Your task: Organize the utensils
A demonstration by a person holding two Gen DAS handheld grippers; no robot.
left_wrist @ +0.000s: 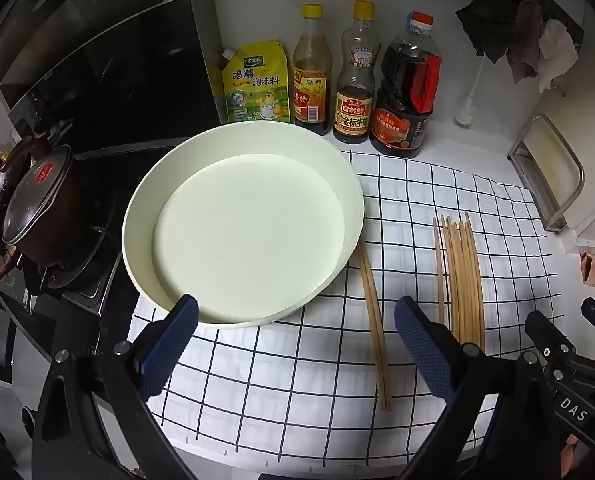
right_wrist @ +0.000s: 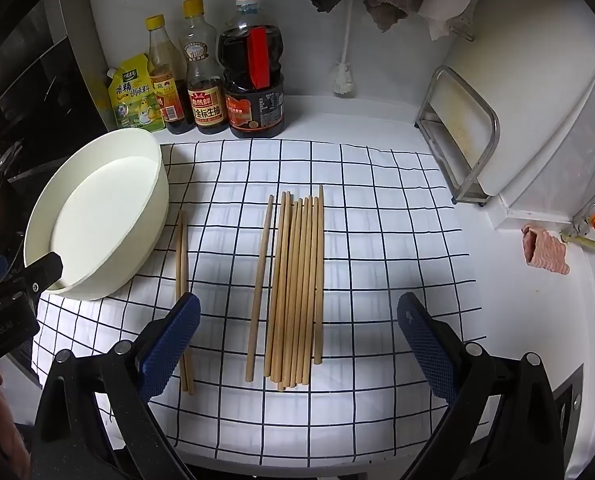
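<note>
While both claws, left claw (left_wrist: 295,312) and right claw (right_wrist: 297,312), hang spread and empty, chopsticks (right_wrist: 297,288) lie on the checked cloth (right_wrist: 377,240) over the white counter (right_wrist: 517,320).

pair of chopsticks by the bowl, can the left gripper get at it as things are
Probably yes. The left gripper is open, and the pair of chopsticks lies bare on the checked cloth between its fingers. The bowl overlaps only its far end.
</note>
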